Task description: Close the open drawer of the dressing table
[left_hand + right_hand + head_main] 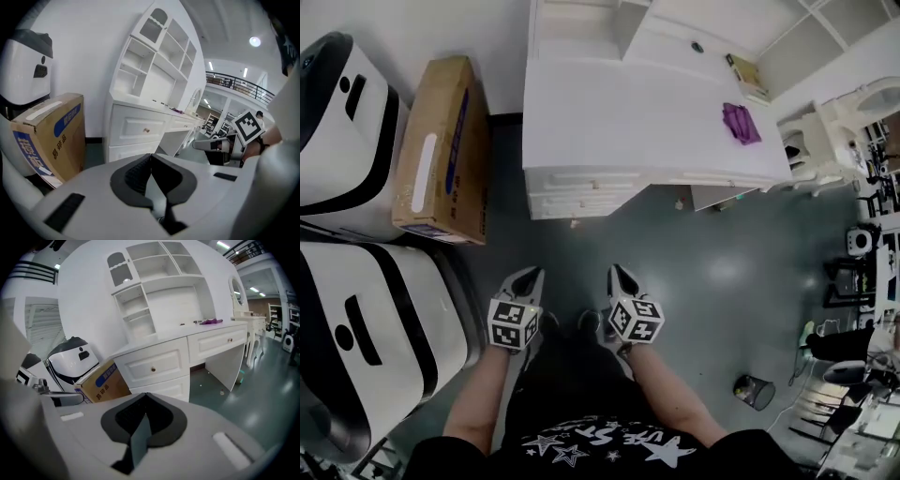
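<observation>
Left hand-held gripper (533, 276): closed. In its own view the two dark jaws meet at their tips with nothing between them. It holds nothing and touches nothing.
Right hand-held gripper (618, 273): also closed, jaw tips pressed together, empty, in contact with nothing.
Position of both: side by side over the grey floor (703, 262) in front of the person's legs, tips pointing toward the dressing table (637, 122) and well apart from it.
Dressing table: white, against the wall, with open shelves above the worktop and a knee gap to the right of the drawer stack.
Drawer (164, 361): upper front of the left stack, with a small round knob, facing both grippers. From these views I cannot tell how far it stands out from the frame.
On the worktop: a purple thing (741, 123) near the right end.
Left of the table: a cardboard box (441, 150) just beside it, then two white-and-black machines (347, 122).
</observation>
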Tool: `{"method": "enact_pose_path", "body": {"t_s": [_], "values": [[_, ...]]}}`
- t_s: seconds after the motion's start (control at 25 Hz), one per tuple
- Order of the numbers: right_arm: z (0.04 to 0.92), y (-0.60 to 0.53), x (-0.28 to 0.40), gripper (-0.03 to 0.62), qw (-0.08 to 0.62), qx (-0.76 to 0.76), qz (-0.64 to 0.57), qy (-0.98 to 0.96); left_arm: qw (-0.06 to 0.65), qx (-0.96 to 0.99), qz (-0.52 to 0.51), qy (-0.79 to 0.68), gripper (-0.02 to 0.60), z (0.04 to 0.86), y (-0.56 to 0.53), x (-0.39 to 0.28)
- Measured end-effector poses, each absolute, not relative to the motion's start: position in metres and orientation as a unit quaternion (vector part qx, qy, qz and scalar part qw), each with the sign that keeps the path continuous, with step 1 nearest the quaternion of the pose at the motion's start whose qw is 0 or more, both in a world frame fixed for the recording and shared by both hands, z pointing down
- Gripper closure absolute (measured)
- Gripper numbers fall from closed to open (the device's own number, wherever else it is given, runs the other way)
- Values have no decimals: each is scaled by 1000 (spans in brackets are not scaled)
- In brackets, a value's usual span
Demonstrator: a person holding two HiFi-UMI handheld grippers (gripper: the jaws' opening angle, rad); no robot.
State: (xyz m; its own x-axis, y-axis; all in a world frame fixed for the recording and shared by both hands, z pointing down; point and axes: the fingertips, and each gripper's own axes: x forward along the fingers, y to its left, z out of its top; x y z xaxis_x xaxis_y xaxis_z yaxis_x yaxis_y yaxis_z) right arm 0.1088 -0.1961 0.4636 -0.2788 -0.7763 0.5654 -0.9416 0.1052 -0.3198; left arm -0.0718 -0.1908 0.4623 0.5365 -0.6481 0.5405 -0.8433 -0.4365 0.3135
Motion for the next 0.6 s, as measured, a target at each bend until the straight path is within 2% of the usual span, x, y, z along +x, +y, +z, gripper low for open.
{"method": "enact_pose_path", "body": {"t_s": [0.6], "values": [[412, -132, 123, 591, 81, 540, 273, -792, 227, 823, 129, -504, 572, 394, -113, -42]]}}
